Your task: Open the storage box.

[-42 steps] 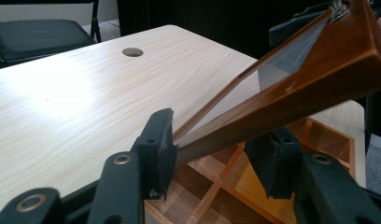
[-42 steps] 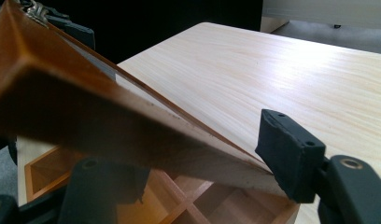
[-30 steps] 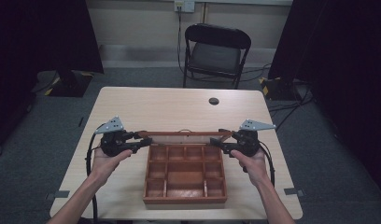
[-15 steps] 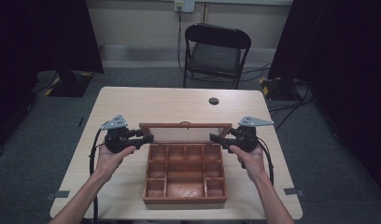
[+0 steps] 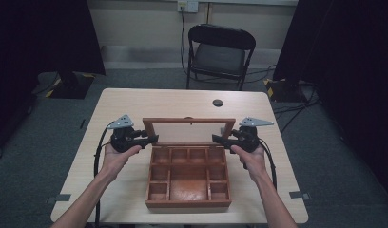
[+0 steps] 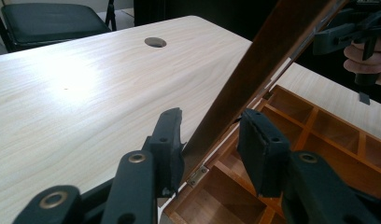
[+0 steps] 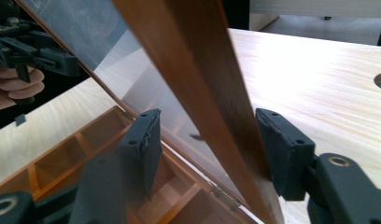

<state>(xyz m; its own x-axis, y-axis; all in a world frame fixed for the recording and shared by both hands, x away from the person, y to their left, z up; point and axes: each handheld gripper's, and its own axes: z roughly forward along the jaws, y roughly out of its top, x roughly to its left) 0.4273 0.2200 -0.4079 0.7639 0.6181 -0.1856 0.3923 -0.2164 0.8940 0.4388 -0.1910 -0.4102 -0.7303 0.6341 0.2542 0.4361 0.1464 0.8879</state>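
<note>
Grippers first, from the high view: the left gripper (image 5: pixel 151 139) and the right gripper (image 5: pixel 217 138) sit at the two side edges of the lid (image 5: pixel 189 131) of a wooden box (image 5: pixel 188 180), which lies at the middle of the table (image 5: pixel 135 102). The lid stands raised on its back hinges, its long axis running left to right, its glass face toward the person, the compartments below open and empty.

Left gripper view: the jaws straddle the lid's side rail (image 6: pixel 254 70) near the hinge (image 6: pixel 198 176), the outer pad touching the wood, the inner one apart.

Right gripper view: the jaws stand wide around the other rail (image 7: pixel 212 88), the outer pad just beside it, no real pinch.

I judge the step to be swinging the lid, whether open or shut I cannot tell; the next move calls for both hands moving together, level
</note>
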